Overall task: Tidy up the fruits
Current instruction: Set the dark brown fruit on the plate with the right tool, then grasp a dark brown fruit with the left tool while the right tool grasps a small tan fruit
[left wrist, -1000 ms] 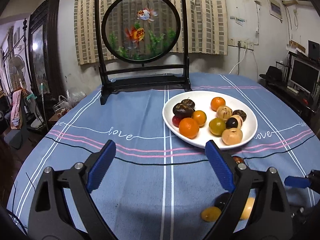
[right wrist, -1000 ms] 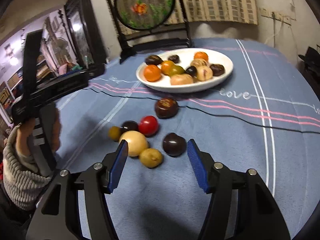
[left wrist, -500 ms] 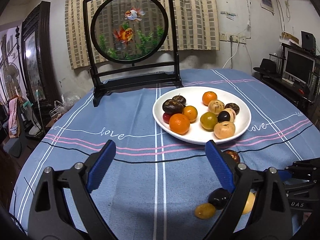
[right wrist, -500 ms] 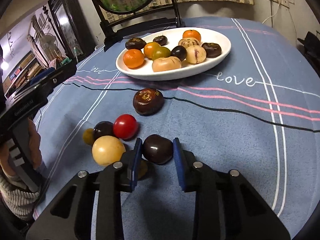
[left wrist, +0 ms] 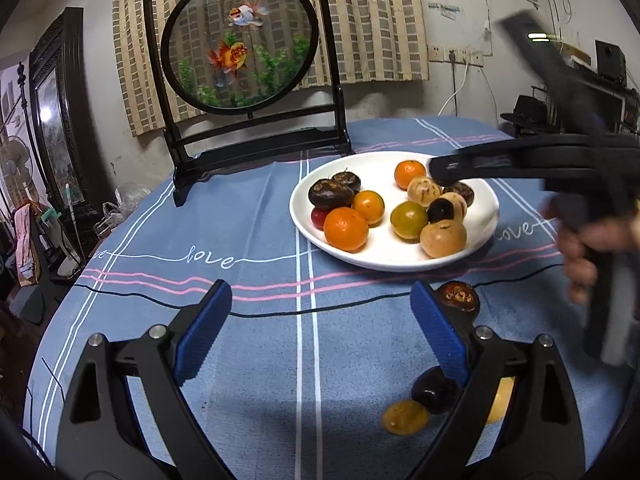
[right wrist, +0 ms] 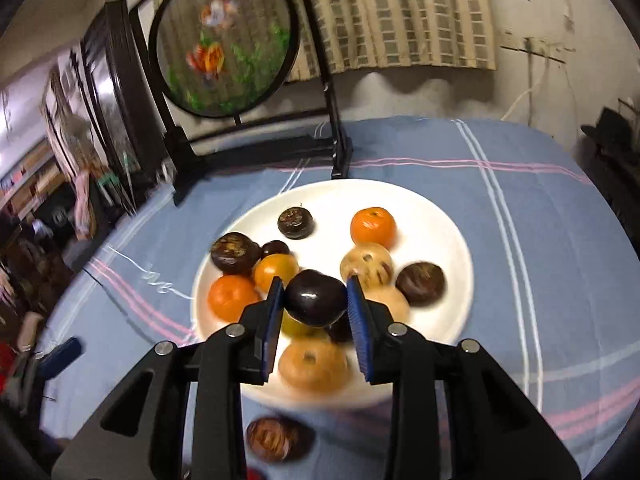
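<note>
My right gripper point(right wrist: 316, 300) is shut on a dark purple plum point(right wrist: 315, 298) and hangs over the white plate point(right wrist: 440, 216), which holds several oranges and brown, tan and dark fruits. From the left wrist view the right gripper point(left wrist: 444, 170) reaches in over the plate's point(left wrist: 384, 168) far side, its tips blurred. My left gripper point(left wrist: 320, 332) stands open above the blue tablecloth, nothing between its fingers. On the cloth near it lie a brown fruit point(left wrist: 458, 298), a dark plum point(left wrist: 434, 390) and a small yellow fruit point(left wrist: 404, 416). The brown fruit point(right wrist: 274, 438) also lies just in front of the plate.
A black stand with a round goldfish screen point(left wrist: 240, 40) rises at the table's far side behind the plate. A person's hand point(left wrist: 588, 248) grips the right tool at the right edge. Furniture and clutter crowd the room's left side; a monitor sits at far right.
The right gripper closed on the dark plum, lifted it off the cloth and carried it forward over the plate. The left gripper stayed open, rolling slightly.
</note>
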Demonstrator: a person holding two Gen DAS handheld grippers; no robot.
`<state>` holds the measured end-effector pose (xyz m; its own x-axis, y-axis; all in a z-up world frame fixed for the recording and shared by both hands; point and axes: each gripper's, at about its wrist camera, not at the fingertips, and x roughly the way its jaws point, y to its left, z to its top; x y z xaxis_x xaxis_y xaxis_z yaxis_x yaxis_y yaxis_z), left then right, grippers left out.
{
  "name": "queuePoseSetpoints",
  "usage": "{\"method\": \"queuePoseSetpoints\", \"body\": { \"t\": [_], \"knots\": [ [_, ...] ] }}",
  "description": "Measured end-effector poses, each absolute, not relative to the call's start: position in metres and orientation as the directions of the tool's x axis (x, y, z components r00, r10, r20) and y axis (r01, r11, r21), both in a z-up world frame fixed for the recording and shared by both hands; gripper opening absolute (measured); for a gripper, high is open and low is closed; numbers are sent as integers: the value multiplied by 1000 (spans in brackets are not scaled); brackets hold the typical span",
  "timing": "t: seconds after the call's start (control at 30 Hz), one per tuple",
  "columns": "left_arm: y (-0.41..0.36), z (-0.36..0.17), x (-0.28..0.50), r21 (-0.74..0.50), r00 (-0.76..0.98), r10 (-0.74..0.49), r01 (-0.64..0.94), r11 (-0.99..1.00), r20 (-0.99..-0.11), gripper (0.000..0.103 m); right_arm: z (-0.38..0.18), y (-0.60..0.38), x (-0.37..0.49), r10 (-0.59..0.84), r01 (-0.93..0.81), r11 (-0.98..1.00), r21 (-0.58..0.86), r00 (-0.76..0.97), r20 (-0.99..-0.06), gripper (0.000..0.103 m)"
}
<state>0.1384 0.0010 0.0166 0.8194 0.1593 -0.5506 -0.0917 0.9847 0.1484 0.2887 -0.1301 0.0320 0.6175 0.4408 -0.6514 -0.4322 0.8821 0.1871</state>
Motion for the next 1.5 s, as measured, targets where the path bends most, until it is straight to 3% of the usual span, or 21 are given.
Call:
{"method": "queuePoseSetpoints", "body": {
  "t": [0.07,0.17,0.2,0.23,0.27,0.63,1.03,1.23,1.5],
  "knots": [
    [1,14,140,156,813,168,-97,983,-558,92,25,-123,294,379,-416,902,119,629,-679,32],
    [1,14,139,151,813,162,-92,984,-559,92,24,-133,290,418,-415,893,175,620,-664,35],
    [0,14,139,155,815,163,-91,984,-557,92,23,-140,287,425,-408,892,194,613,-666,54],
    [0,14,138,158,816,163,-89,983,-555,92,23,-144,287,426,-401,894,201,617,-662,65],
    [-2,14,137,165,817,166,-89,982,-552,92,25,-151,283,423,-388,898,206,641,-640,69],
    [-2,13,139,178,817,180,-97,979,-547,92,30,-191,224,509,-423,857,294,606,-612,69],
    [-3,10,138,179,819,179,-95,979,-545,92,-9,-179,147,533,-551,797,246,453,-715,69],
    [-3,9,137,184,812,180,-92,979,-555,92,-12,-166,138,553,-602,764,233,425,-717,69],
    [7,-5,121,119,769,23,69,990,-639,93,-13,-162,129,568,-640,736,223,404,-717,63]
  ]
}}
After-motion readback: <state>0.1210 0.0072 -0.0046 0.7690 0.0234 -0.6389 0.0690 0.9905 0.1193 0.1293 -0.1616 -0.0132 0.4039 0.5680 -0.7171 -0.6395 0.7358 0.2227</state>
